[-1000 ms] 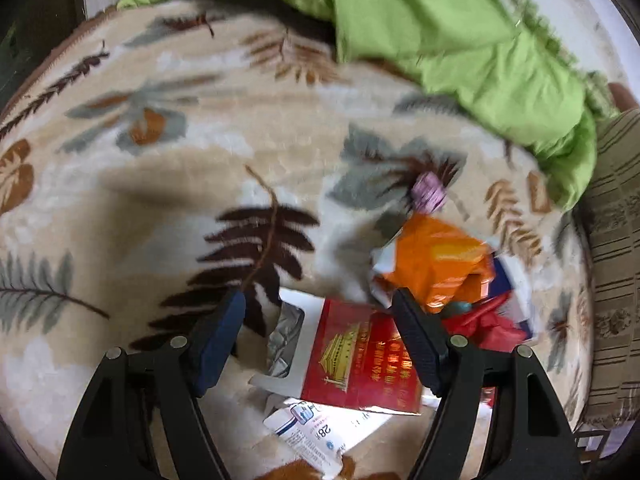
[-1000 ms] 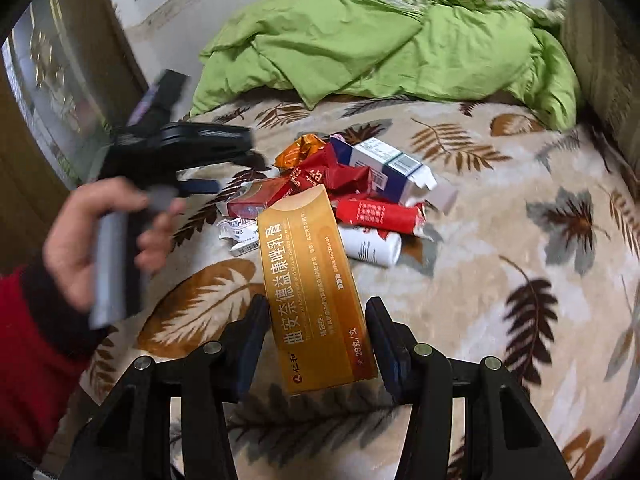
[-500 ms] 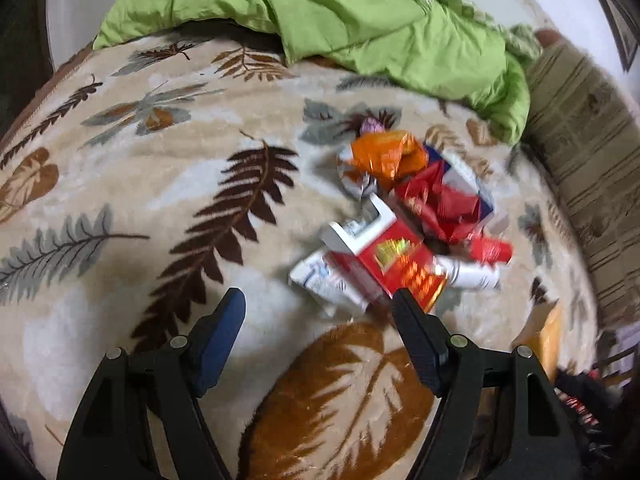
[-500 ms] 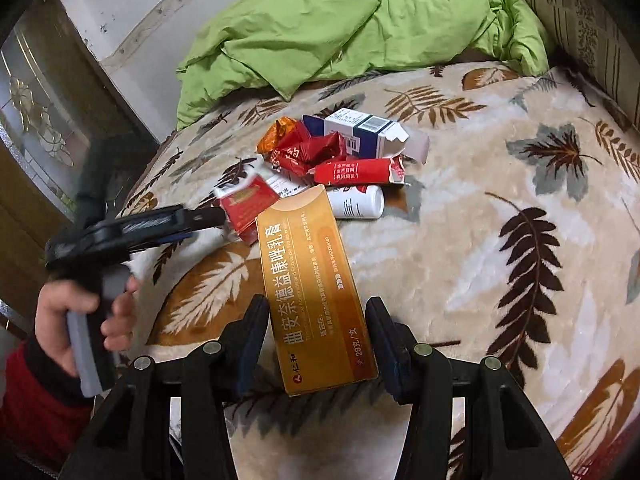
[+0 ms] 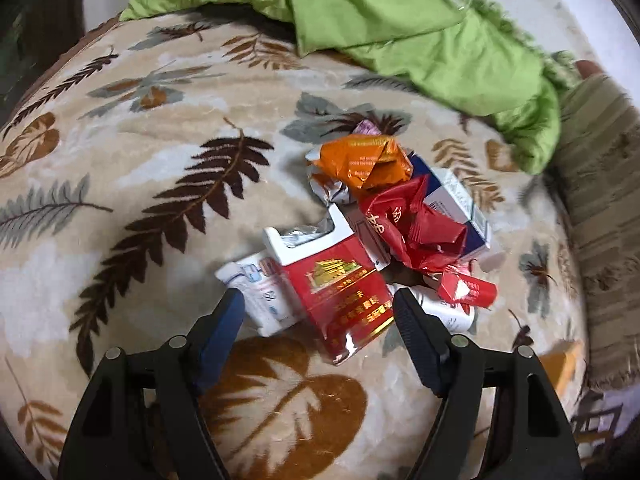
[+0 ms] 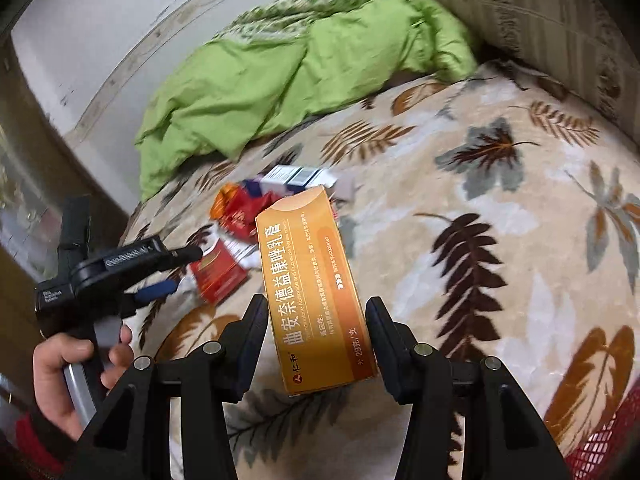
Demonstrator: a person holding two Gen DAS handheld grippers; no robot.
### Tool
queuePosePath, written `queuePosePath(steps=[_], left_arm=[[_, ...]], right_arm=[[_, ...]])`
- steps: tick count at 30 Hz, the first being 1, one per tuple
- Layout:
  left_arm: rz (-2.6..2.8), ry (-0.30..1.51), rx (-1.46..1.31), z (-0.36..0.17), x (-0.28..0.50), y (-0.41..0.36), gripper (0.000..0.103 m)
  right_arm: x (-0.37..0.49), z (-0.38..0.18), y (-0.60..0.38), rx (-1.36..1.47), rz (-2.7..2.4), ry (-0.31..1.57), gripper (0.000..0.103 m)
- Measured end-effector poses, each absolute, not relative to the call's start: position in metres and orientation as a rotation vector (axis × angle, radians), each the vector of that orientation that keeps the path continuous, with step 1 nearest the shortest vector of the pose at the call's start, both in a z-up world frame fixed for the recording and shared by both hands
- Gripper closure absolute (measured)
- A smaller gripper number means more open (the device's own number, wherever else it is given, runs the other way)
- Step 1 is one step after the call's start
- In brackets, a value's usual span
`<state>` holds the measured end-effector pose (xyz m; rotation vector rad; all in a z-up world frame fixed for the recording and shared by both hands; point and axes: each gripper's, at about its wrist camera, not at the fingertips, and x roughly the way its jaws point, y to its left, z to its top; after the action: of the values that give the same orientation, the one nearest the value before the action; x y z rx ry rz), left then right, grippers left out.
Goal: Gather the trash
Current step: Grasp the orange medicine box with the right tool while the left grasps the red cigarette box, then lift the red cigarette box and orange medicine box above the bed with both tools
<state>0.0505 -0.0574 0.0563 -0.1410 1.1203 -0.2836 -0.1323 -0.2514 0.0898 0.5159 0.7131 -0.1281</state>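
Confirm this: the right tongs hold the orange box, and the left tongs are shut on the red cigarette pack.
Not quite. The left tongs are open, straddling the red cigarette pack without gripping it, as the left wrist view shows. The right tongs do hold the orange box.

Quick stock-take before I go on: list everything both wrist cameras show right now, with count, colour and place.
orange carton: 1, orange-gold, between the right jaws
red cigarette pack: 1, red and white, nearest pile item, between the open left jaws
white packet: 1, white, under the pack's left side
orange wrapper: 1, far end of pile
red wrapper: 1, crumpled, mid pile
blue-white box: 1, right of pile
green quilt: 1, far end of bed
leaf-print blanket: 1, beige, covers bed
left gripper: black, open
right gripper: black, holding carton
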Motion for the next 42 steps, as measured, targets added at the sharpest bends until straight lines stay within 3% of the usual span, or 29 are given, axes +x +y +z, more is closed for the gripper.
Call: queuePosePath(steps=[2, 8, 10, 12, 16, 29, 42], left_arm=[[-0.225, 1.131, -0.079, 0.053, 0.054, -0.073, 0.015], [-0.120, 1.096, 0.131, 0.029, 0.058, -0.092, 0.014], [-0.137, 1.079, 0.120, 0.026, 0.054, -0.083, 0.021], [-0.156, 1.054, 0.101, 0.027, 0.046, -0.072, 0.040], [-0.260, 1.024, 0.012, 0.030, 0.024, -0.046, 0.045], [-0.264, 0.762, -0.021, 0.073, -0.077, -0.007, 0.046], [-0.212, 0.756, 0.016, 0.069, -0.079, -0.008, 0.045]], right_arm=[[-0.133, 0.091, -0.254, 0.525, -0.129, 0.702, 0.049], [-0.136, 0.092, -0.259, 0.545, -0.109, 0.680, 0.049], [-0.138, 0.092, -0.261, 0.548, -0.101, 0.672, 0.049], [-0.138, 0.091, -0.263, 0.557, -0.093, 0.670, 0.049], [-0.137, 0.091, -0.262, 0.553, -0.082, 0.673, 0.049], [-0.127, 0.094, -0.232, 0.393, -0.093, 0.720, 0.049], [-0.121, 0.094, -0.206, 0.333, -0.061, 0.689, 0.049]])
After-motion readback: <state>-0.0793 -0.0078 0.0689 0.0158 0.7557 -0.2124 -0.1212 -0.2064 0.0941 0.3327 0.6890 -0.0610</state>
